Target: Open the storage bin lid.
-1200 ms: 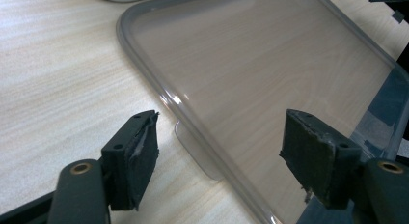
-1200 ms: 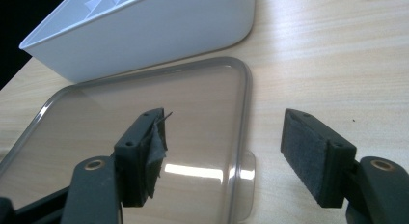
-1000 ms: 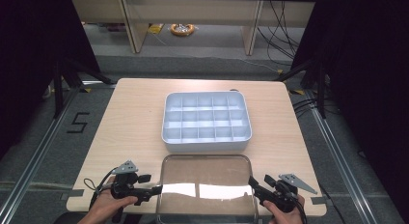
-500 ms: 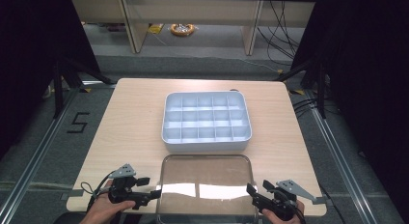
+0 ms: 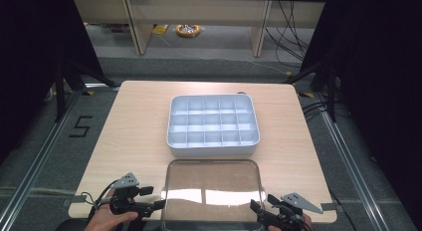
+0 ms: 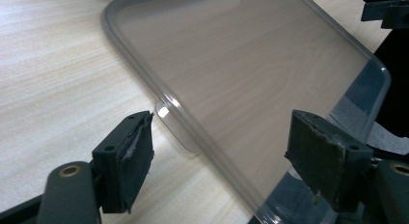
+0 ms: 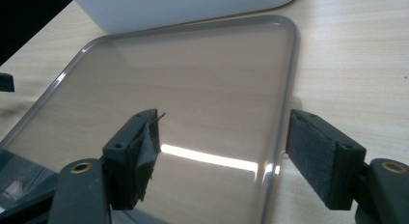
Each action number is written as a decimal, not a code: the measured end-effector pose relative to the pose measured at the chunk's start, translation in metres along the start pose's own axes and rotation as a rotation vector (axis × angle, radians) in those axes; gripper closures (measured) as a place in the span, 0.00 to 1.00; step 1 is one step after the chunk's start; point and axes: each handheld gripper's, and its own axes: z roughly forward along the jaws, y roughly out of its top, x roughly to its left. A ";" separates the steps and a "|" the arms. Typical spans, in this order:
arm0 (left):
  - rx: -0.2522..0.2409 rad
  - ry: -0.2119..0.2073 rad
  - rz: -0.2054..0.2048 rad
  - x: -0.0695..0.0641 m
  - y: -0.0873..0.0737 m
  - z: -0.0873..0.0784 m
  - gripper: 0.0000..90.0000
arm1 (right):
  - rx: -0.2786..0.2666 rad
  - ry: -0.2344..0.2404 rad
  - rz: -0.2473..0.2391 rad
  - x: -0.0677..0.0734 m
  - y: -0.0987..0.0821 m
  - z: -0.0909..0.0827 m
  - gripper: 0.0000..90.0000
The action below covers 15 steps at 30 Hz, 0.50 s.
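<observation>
Left gripper sits at the near-left edge of the clear lid, jaws wide apart either side of the rim, pads off it, nothing gripped. We read the lid as lying flat on the table at its near edge, just in front of the white divided box, with a small gap between them. Right gripper is at the lid's near-right edge; its jaws have just been opening and straddle the rim without touching. Our read: box is still uncovered. Left to do: grip both sides, lift, set the lid on the box.
</observation>
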 end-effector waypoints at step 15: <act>0.007 0.014 0.382 0.014 0.003 -0.006 0.22 | 0.037 0.006 0.028 0.006 -0.011 -0.008 0.30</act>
